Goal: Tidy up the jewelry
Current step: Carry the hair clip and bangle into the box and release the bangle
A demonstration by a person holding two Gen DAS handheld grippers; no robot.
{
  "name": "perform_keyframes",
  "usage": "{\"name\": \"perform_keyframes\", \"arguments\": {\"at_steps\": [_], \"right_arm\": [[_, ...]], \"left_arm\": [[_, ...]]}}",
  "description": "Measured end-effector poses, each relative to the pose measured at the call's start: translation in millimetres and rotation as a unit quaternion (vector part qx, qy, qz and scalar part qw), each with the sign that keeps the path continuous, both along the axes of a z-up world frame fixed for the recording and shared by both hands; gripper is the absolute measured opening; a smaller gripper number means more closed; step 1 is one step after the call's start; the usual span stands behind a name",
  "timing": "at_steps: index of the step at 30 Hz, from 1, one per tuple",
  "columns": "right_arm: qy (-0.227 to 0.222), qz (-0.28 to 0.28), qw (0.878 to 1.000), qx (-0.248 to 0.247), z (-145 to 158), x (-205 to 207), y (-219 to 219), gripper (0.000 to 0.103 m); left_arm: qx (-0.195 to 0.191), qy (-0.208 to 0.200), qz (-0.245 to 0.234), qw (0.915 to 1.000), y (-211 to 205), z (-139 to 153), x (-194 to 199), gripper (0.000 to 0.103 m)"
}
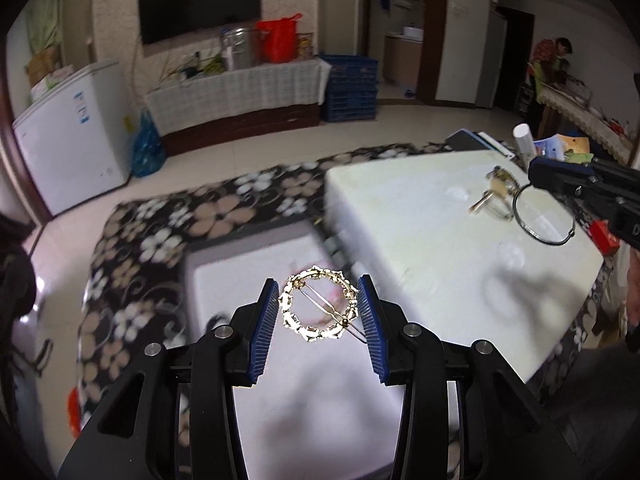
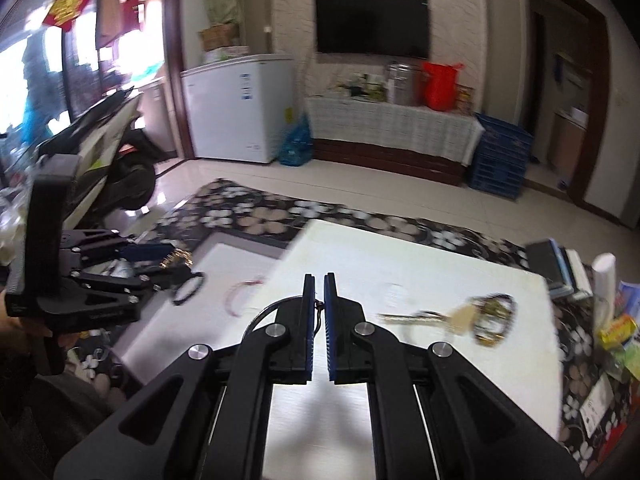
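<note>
Gold ring-shaped hair clip (image 1: 318, 305) pinched between left gripper (image 1: 319, 312) fingers above grey tray (image 1: 240, 256), right gripper (image 2: 319, 320) fingers pressed together on thin wire hoop (image 1: 544, 216), level over white surface (image 1: 420, 216)

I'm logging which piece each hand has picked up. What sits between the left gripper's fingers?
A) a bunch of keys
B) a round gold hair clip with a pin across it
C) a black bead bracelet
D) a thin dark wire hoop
B: in the left wrist view, the round gold hair clip sits between the blue pads of the left gripper, its pin crossing the ring.
</note>
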State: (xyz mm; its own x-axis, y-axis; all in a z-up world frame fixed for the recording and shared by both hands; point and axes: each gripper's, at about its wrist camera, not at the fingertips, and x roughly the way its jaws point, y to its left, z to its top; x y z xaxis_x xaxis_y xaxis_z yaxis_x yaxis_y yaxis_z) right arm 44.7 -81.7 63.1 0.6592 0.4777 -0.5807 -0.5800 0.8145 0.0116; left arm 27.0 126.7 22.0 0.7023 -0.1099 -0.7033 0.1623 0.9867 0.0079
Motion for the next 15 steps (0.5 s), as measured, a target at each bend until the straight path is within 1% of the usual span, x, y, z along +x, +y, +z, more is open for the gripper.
{"name": "perform_keyframes", "arguments": {"at_steps": [4,8,11,15], "right_arm": [[0.006,0.032,0.999,-0.009,-6,-12,35,0.005],[0.02,0.055,0.998,-0.019,-19,-22,66,0.005],[0.028,0.061,0.997,-0.027,-27,-25,82,0.005],[0.049,0.068,0.995,-0.052,-48,-27,106,0.005]], "left_arm": [[0.005,0.016,0.015,0.9997,26,-13,-22,0.043],[0.007,0.031,0.014,0.9994,45,-26,-38,0.043],[0.003,0.049,-0.002,0.9988,53,-40,-46,0.043],[0.007,0.078,-0.029,0.9965,57,-60,-48,0.043]]}}
